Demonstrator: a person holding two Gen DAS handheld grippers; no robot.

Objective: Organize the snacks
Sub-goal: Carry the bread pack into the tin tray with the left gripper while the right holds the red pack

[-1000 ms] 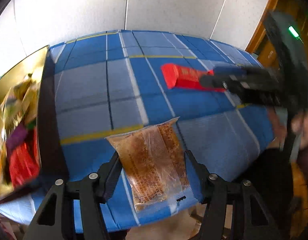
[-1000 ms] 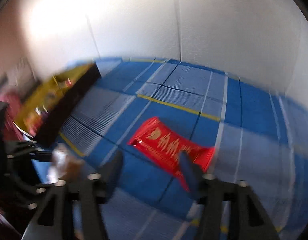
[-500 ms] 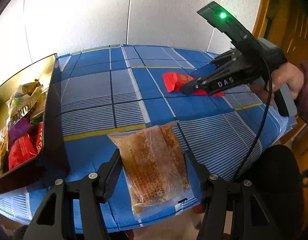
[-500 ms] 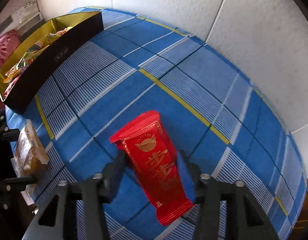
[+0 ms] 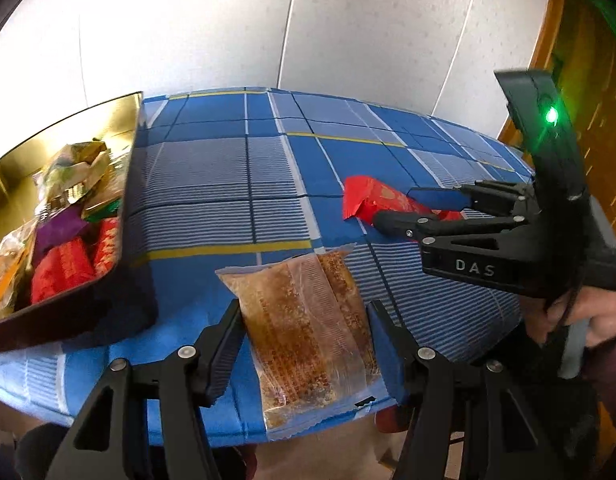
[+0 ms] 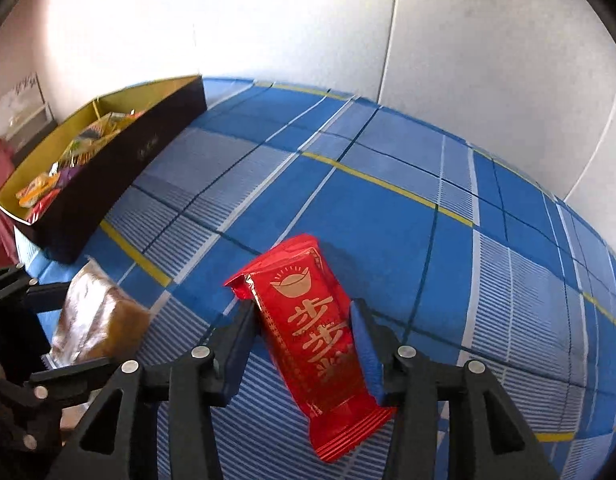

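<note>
Two snack packets lay on the blue plaid tablecloth (image 5: 228,184), one between the fingers of each of two handheld grippers. Nearest the table's front edge, the left gripper (image 5: 304,332) straddled a clear packet (image 5: 308,320) of brown, grainy biscuit, its sealed lower end hanging just over the edge; the jaws stood wide, with the left finger at the packet's side and a sliver of cloth showing beside the right. Farther in, the right gripper (image 6: 304,336) bracketed a glossy red packet (image 6: 311,340) printed with a gold ingot emblem and gold Chinese characters, its top seam crumpled; the fingers sat close at both sides, but whether they pinched the wrapper could not be told. One dark box (image 6: 120,176) with a gold lining stood at the table's left side, well apart from both packets, holding a heap of wrapped snacks (image 5: 64,236) in red, purple, green and yellow. A white panelled wall (image 6: 467,60) rose behind the table.
</note>
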